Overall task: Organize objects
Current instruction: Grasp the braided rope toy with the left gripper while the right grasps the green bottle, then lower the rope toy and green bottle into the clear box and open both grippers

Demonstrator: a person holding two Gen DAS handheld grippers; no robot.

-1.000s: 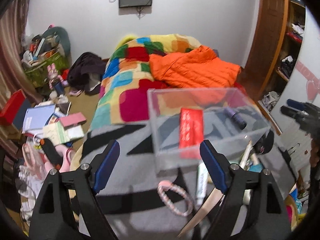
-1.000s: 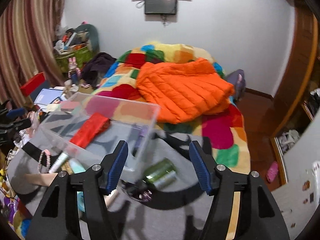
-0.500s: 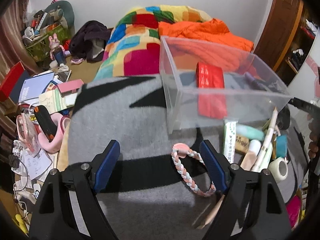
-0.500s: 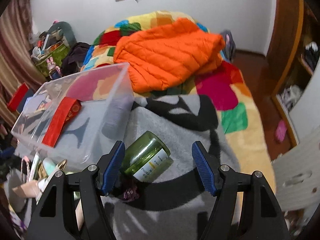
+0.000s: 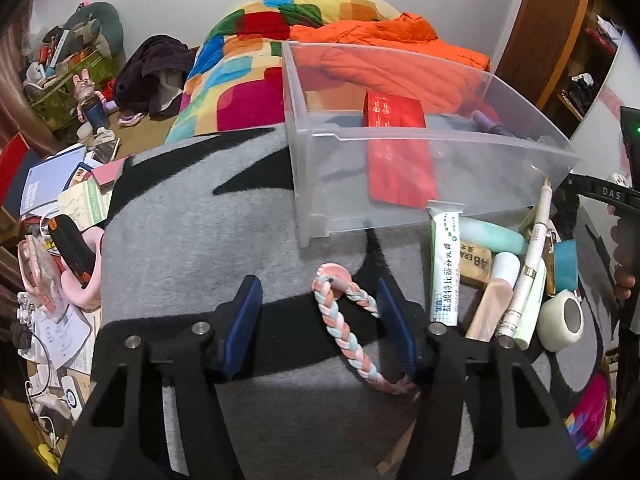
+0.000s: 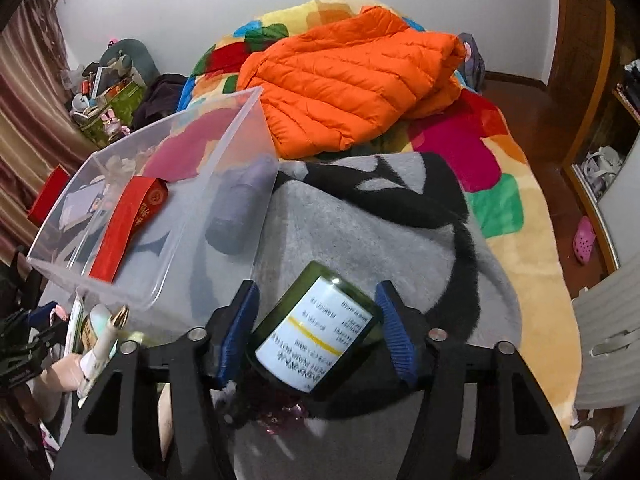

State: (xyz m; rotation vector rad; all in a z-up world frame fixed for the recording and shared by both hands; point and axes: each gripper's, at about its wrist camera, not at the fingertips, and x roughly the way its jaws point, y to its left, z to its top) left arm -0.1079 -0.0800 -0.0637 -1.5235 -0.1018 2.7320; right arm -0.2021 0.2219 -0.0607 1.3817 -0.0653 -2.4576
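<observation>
A clear plastic bin [image 5: 320,184] [image 6: 224,152] sits on a grey and black blanket, holding a red box [image 5: 400,152] [image 6: 128,220] and a purple bottle [image 6: 240,208]. My left gripper [image 5: 320,320] is open, its fingers on either side of a braided pink and blue hair band [image 5: 348,332] lying on the blanket. My right gripper [image 6: 316,328] is open around a green jar [image 6: 316,344] with a white label that lies on its side; the pads do not press it.
Beside the bin lie a white tube [image 5: 444,264], a pen [image 5: 528,264], a mint bottle [image 5: 492,236], blue tape [image 5: 566,264] and a white tape roll [image 5: 560,320]. An orange jacket [image 6: 352,80] lies on the colourful bed behind. Floor clutter [image 5: 60,200] is at left.
Both grippers have dropped down and forward. The left one now straddles the hair band; the right one now has the green jar between its fingers.
</observation>
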